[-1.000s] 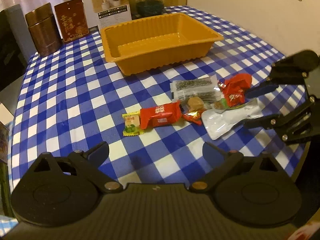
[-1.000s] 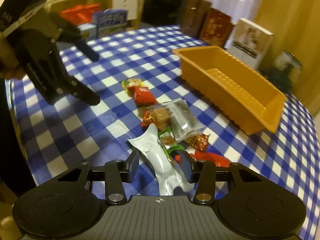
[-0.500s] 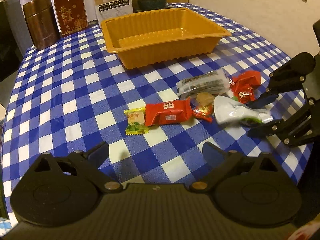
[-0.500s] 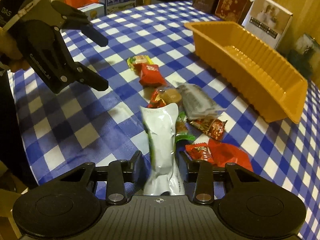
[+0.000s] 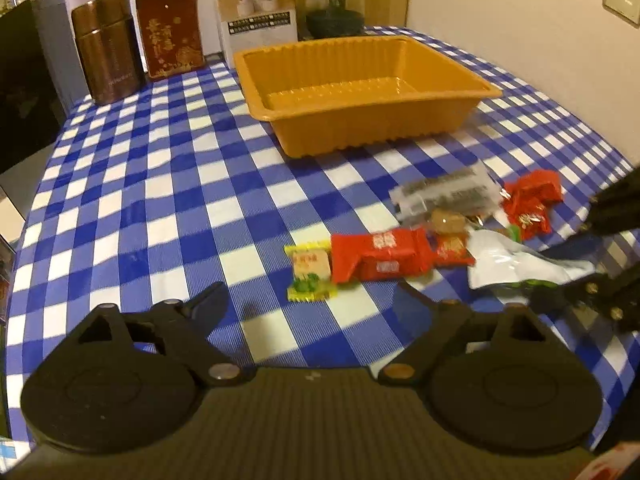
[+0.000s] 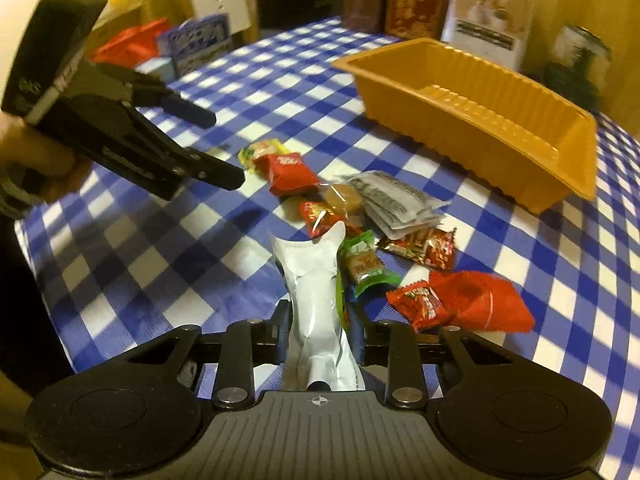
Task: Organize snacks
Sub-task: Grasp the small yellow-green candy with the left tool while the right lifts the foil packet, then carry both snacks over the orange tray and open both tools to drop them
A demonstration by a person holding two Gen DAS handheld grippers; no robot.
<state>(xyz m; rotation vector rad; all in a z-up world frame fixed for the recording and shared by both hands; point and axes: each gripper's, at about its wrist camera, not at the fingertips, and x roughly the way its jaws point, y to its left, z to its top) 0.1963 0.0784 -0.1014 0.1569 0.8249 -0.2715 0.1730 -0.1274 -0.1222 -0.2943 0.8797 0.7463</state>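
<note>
Several wrapped snacks lie in a loose heap on the blue checked cloth. My right gripper (image 6: 318,332) is closing, its pads pressing the near end of a white pouch (image 6: 310,280), which is crumpled and narrowed between them. My left gripper (image 5: 310,304) stands open with its jaws closing, low over the cloth. A yellow-green candy (image 5: 310,276) lies just ahead of its fingertips and a red packet (image 5: 380,256) beside that; neither is touched. The orange tray (image 5: 360,136) stands empty behind the heap. The left gripper (image 6: 222,150) also shows in the right wrist view.
A brown canister (image 5: 108,48), a red tin (image 5: 170,32), a white box (image 5: 256,12) and a glass jar (image 5: 334,8) line the table's far edge. A blue carton (image 6: 200,44) and a red bag (image 6: 128,46) sit beyond the table. The round table edge runs near the right gripper.
The right jaws have closed onto the white pouch, which turned and crumpled. The left gripper has come lower and nearer the yellow-green candy, its jaws a little narrower.
</note>
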